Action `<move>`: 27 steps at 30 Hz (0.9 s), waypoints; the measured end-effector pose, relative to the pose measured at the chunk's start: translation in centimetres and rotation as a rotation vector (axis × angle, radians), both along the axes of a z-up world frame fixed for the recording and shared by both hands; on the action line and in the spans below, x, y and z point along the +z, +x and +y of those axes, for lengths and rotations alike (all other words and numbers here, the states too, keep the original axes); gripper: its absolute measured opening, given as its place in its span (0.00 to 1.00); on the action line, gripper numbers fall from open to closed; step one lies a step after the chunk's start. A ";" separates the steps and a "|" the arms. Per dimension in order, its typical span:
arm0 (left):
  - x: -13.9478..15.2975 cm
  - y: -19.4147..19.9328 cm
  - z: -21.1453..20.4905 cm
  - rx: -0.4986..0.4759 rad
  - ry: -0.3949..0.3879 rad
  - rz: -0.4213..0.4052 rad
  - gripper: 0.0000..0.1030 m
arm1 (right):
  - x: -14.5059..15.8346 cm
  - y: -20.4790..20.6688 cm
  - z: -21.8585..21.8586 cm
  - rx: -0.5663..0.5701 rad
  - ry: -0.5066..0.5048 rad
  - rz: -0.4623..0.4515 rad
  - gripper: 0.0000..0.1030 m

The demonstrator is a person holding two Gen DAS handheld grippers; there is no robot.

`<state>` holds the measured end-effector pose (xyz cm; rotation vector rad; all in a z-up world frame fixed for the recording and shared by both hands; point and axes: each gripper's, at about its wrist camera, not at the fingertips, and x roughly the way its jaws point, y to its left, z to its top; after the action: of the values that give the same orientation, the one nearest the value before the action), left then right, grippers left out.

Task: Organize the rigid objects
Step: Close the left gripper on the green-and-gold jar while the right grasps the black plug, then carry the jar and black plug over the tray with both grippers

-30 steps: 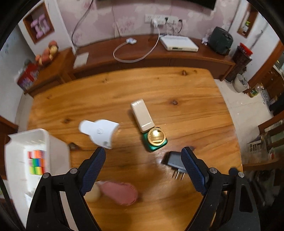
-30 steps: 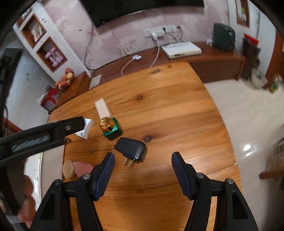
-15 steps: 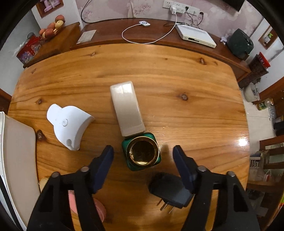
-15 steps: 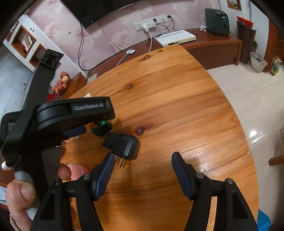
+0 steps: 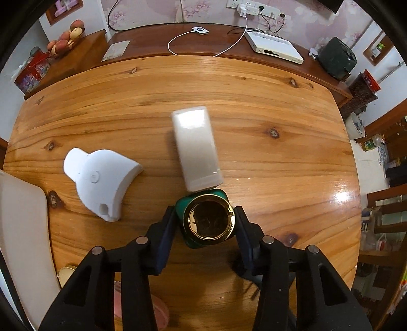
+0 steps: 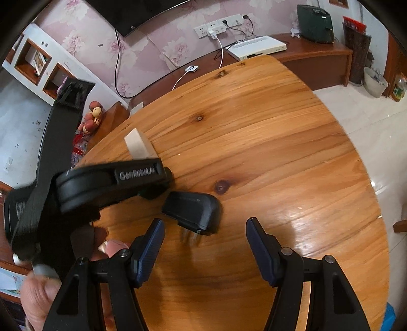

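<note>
Left wrist: green jar (image 5: 203,224) sits between both closing fingers (image 5: 165,229), touching them

**Background stuff around the table**

Pretty lived-in room here. Behind the wooden table (image 5: 254,96), along the top of the left wrist frame, runs a dark wood sideboard (image 5: 157,43) with a white set-top box (image 5: 276,47) at upper right and a white charger cable (image 5: 229,43) looping down from the wall sockets (image 5: 245,5). A dark green toaster-looking thing (image 5: 337,59) sits at the far right. Upper left has some peach ornaments (image 5: 67,38). Pink floral wallpaper (image 6: 157,33) and a wall-hung TV (image 6: 132,12) fill the top of the right wrist view.
</note>
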<state>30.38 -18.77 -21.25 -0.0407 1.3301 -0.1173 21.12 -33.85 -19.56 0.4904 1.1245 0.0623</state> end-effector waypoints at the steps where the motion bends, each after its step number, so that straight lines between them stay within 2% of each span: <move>1: 0.0 0.0 0.4 0.000 -0.001 0.000 0.47 | 0.0 0.2 0.2 -0.002 -0.001 0.002 0.68; 15: -0.1 0.4 3.6 0.009 -0.026 0.007 0.47 | -1.4 2.5 4.0 -0.075 -0.160 0.040 0.73; 21: -0.1 0.2 4.1 0.016 -0.045 0.015 0.47 | -1.7 3.3 5.9 -0.087 -0.287 0.053 0.73; 24: 0.2 0.0 4.1 0.011 -0.043 0.012 0.47 | -1.7 3.2 6.1 -0.094 -0.344 0.064 0.64; 27: 0.7 -0.4 4.3 0.001 -0.041 0.007 0.47 | -1.7 2.9 5.8 -0.095 -0.316 0.073 0.63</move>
<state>29.98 -14.50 -20.55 -0.0765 1.3349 -0.1431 24.00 -28.05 -21.27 0.2639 1.1553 -0.2146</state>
